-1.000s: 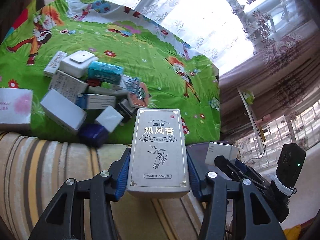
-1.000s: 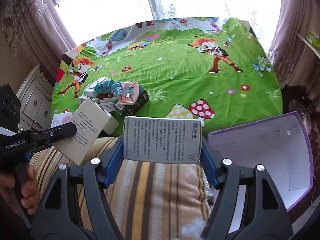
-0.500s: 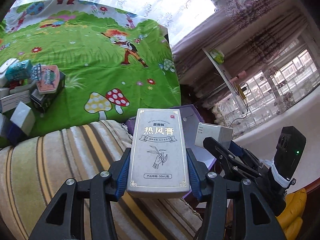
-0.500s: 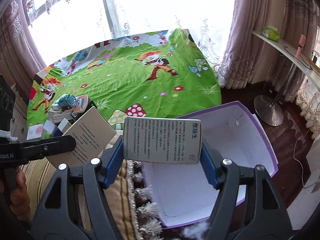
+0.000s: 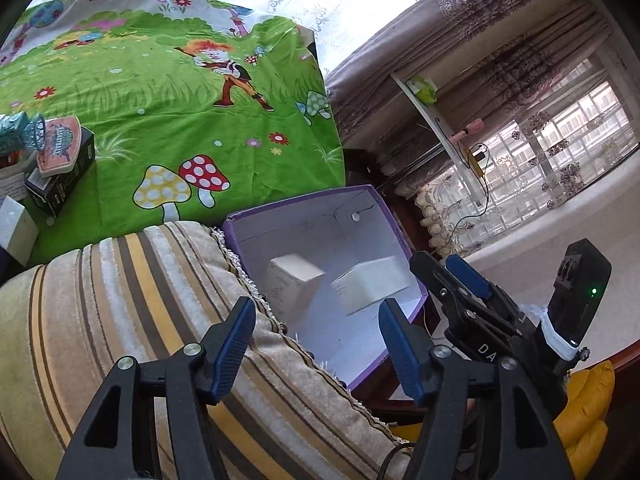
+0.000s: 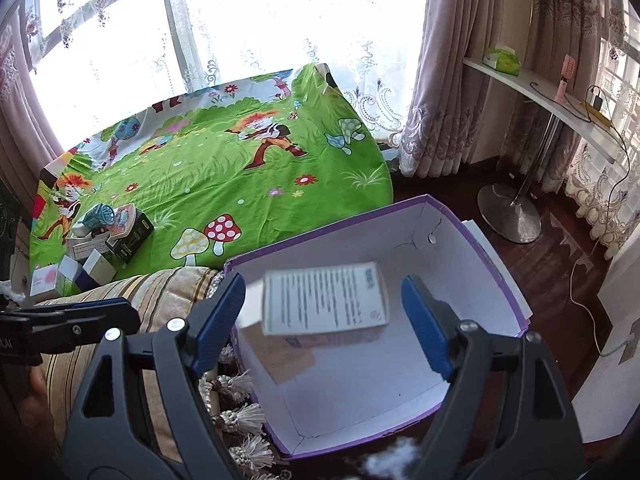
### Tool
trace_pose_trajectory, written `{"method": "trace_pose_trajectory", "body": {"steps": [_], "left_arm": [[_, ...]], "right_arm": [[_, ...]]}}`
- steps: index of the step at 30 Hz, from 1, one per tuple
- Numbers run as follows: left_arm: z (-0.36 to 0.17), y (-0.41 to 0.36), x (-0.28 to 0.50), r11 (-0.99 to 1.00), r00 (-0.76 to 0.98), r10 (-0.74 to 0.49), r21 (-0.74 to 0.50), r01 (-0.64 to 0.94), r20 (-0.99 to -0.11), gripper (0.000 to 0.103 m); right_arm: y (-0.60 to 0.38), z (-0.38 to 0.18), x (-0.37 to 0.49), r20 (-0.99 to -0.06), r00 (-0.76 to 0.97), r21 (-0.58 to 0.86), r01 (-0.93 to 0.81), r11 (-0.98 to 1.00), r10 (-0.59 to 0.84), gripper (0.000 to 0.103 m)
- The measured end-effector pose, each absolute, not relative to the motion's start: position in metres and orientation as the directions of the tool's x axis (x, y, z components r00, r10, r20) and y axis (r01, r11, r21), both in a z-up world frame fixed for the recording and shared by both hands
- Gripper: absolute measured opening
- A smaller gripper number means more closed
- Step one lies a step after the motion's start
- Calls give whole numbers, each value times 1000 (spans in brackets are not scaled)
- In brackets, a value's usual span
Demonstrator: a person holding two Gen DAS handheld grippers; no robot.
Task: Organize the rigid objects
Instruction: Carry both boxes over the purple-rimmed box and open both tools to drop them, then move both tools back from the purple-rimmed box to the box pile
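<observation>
Left gripper: the left gripper (image 5: 316, 344) points down over the near corner of a purple box (image 5: 394, 224), its blue pads (image 5: 234, 346) spread apart and opening, with nothing pressed between them.

Right gripper: the right gripper (image 6: 324, 324) hangs above the same box (image 6: 480, 252), its jaws opening; a white carton (image 6: 326, 304) printed with lines of text sits blurred between the pads (image 6: 422, 320) with a gap on either side, so it is not clamped.

Cartons in the box: from the left wrist view, two pale cartons show inside the white interior, both smeared by motion: one (image 5: 294, 282) nearer the striped cushion, the other (image 5: 372, 282) toward the box's right wall. From the right wrist view a brownish carton (image 6: 278, 350) shows lower down, by the box's left wall; whether it lies on the floor of the box cannot be told.

Box position: it stands open just beside a striped cushion (image 5: 120, 300) with a tasselled edge, below the corner of a bed spread with a green cartoon sheet (image 5: 160, 100).

Remaining pile: a cluster of small boxes (image 6: 100, 240) lies on the sheet at the far left, well apart from the purple box, among them a black carton (image 5: 60, 176) topped with a pinkish item.

Background: lace curtains (image 6: 280, 20), a white shelf (image 6: 540, 92) and a dark wooden floor.
</observation>
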State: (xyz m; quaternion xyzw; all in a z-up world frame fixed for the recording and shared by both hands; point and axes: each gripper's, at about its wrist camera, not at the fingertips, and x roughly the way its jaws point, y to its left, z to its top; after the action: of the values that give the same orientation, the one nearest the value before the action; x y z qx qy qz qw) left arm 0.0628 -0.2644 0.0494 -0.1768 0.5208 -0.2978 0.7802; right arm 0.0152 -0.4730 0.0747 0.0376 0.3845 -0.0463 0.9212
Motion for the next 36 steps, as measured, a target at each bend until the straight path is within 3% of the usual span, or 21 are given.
{"method": "trace_pose_trajectory", "body": {"steps": [3,5,12,25,36], "left_arm": [[55,-251,59,786,335,-618,-553,277,-711,67],[60,-243,56,808,378,-589,-516,286,-714,71],[67,-197,42,860,463,-509,-440,257,-726,72],[61,-73,11,915,593,-343,-402,37,-728,72],[41,10,-2,908,606,-218,-386,-160,-765,72]], "right_arm": [[-466,79,14,-686,727,39,54,998,-13,90],[-458,82,13,-682,732,24,30,999,-6,90],[-430,88,11,-676,734,13,-65,998,57,90],[-390,80,17,-720,683,32,-145,989,123,90],[-364,69,30,-768,621,46,-187,981,154,90]]}}
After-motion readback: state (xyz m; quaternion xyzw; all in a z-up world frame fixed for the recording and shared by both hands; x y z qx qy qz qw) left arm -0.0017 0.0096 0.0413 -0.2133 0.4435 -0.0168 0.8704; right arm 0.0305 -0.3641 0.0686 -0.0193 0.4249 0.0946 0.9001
